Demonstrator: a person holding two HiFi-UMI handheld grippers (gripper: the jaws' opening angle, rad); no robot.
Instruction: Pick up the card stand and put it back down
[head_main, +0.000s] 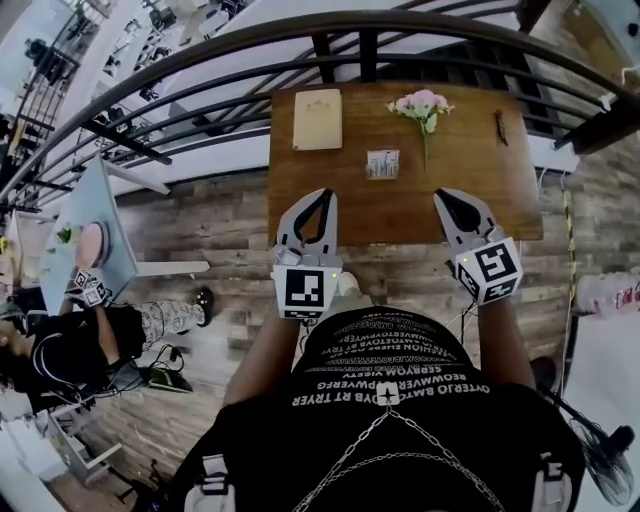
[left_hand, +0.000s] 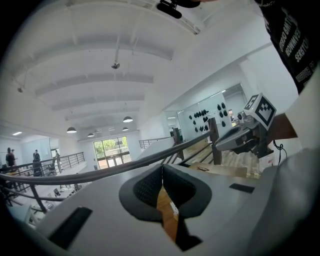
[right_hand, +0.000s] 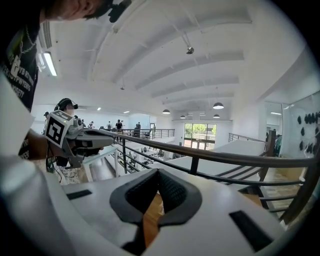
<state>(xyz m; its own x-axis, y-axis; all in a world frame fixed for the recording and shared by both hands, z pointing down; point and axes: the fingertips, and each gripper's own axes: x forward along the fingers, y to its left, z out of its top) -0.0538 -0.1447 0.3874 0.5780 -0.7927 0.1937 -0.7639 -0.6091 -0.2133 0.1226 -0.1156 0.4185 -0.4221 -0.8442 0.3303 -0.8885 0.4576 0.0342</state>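
Nearest the person, both grippers hang over the table's (head_main: 300, 225) near edge. The left gripper (head_main: 325, 193) has its jaws together with nothing in them, and its own view (left_hand: 161, 168) shows the pads meeting over bare wood. The right gripper (head_main: 441, 196) is likewise closed and empty, as its own view confirms (right_hand: 159, 173).

By my reading the task has not begun. The card stand (head_main: 382, 164) stands upright on the wood, untouched, at 12 o'clock from the gap between the two grippers. That puts it at about 1 o'clock from the left one and 11 o'clock from the right, well apart from both. Opening a pair of jaws, reaching in, gripping, lifting and setting down are all left to do.

Between the near edge and the stand the wood lies bare, so a straight approach looks free. Around the stand, a booklet (head_main: 317, 119) lies at 10 o'clock. A flower (head_main: 424, 104) lies at 1 o'clock, its stem ending near the stand's right side but apart from it. That side is probably the tighter one for a jaw. Beyond the far edge a railing (head_main: 150, 80) curves across, and the drop past it limits any reach that way.
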